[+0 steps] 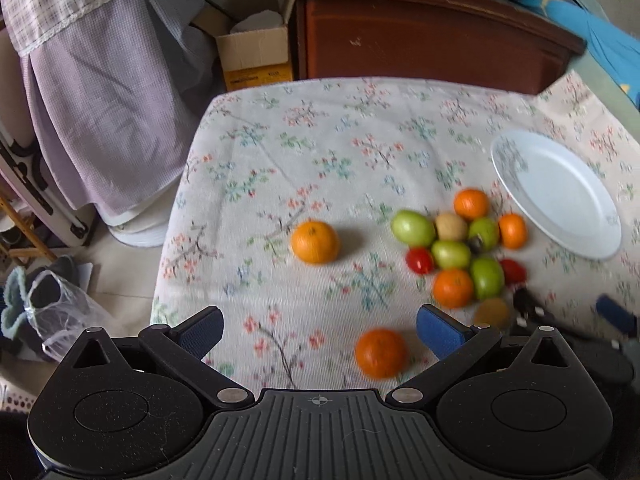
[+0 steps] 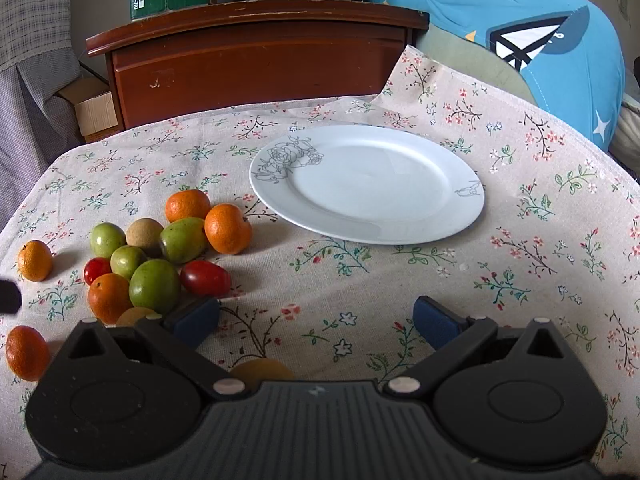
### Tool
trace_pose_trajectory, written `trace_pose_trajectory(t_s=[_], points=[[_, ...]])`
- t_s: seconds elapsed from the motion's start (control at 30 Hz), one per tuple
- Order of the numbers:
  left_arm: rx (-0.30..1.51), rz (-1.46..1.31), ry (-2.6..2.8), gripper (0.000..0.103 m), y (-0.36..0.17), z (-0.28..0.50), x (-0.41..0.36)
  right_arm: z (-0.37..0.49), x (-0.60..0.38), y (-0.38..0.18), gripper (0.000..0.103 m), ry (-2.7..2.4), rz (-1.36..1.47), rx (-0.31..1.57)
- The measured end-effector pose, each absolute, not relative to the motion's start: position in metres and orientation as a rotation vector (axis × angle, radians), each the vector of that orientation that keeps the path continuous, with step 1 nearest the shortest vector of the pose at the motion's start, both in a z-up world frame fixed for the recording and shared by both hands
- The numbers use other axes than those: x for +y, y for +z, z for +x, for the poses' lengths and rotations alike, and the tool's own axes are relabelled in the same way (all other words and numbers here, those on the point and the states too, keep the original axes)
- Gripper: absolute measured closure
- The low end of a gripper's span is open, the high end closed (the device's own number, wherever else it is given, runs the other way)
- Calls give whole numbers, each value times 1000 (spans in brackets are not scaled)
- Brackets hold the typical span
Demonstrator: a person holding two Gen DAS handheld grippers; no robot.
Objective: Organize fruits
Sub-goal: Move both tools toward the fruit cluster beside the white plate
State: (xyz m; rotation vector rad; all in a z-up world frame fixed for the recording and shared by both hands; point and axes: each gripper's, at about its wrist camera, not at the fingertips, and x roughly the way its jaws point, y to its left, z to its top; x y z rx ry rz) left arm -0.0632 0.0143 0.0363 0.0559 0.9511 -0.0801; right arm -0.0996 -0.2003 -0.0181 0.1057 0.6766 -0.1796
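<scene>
Toward the left edge of the floral-clothed table (image 2: 400,280) a lone orange (image 1: 315,241) sits apart from the rest, and a second stray orange (image 1: 380,353) lies near the front edge, just ahead of my left tongs (image 1: 320,326), which hang released with nothing between the blue pads; I judge I hold them there to take that nearest stray first. Further right the main cluster of fruit (image 2: 156,248) huddles touching: oranges, green fruits, two red tomatoes and a brownish one I cannot identify. My right tongs (image 2: 316,320) are also released and empty, poised over bare cloth between the cluster and the white plate (image 2: 472,200), which waits vacant toward the right edge, presumably as the destination. A yellowish fruit (image 2: 262,370) is mostly hidden under my right tongs' body, and the left view is blurred, so small fruits there are hard to tell.
</scene>
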Motion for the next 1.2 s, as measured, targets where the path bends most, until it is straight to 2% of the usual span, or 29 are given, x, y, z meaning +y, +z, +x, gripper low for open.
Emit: trace_pose_trajectory(t_s=[0.37,0.53,0.77,0.97,1.2], points=[[973,63,-70,0,41,-77,14,-117,-205,-5,1,-2,37,838],[977,60,-68,0,45,-80,17,-119,-209,10,1,1,116,944],[977,57,-69,0,51,-85,21,-134,-207,47,1,-76,108,931],[963,34,-80,0,66,-88,21,-152,-207,66,1,-132,211,965],[926,73,-84,0,91,-82,21,-144,-188,87,1,-155,106,911]])
